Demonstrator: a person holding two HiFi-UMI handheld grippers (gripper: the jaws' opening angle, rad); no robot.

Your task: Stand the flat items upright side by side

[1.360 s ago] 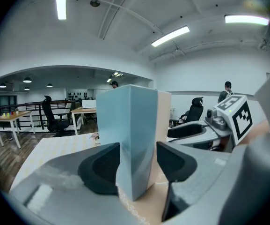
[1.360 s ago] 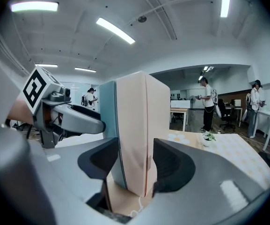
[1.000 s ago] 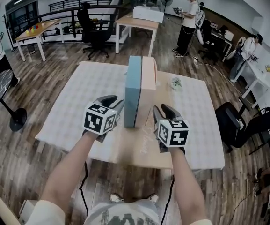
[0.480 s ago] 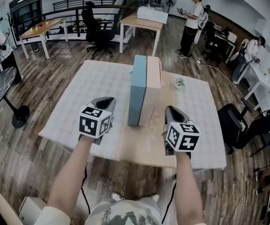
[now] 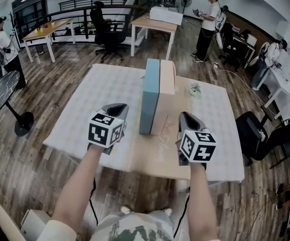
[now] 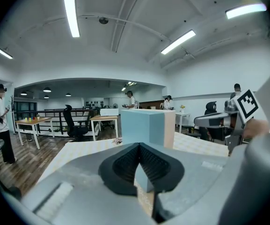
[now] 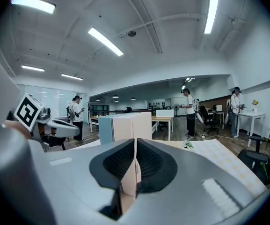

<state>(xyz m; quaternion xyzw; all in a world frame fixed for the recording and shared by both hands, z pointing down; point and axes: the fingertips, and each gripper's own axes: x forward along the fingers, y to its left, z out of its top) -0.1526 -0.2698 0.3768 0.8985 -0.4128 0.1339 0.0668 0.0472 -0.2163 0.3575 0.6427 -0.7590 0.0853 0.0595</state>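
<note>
Blue box and pink box stand upright, touching, frame centre; left gripper and right gripper flank them below, fingers together, empty.

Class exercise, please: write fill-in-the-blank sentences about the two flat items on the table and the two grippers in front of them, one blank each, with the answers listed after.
1. The blue item stands ___ on the table.
2. In the head view, the peach item touches the blue item on its ___ side.
3. The left gripper and the right gripper hold nothing, and the jaws of both are ___.

Missing words: upright; right; shut.
</note>
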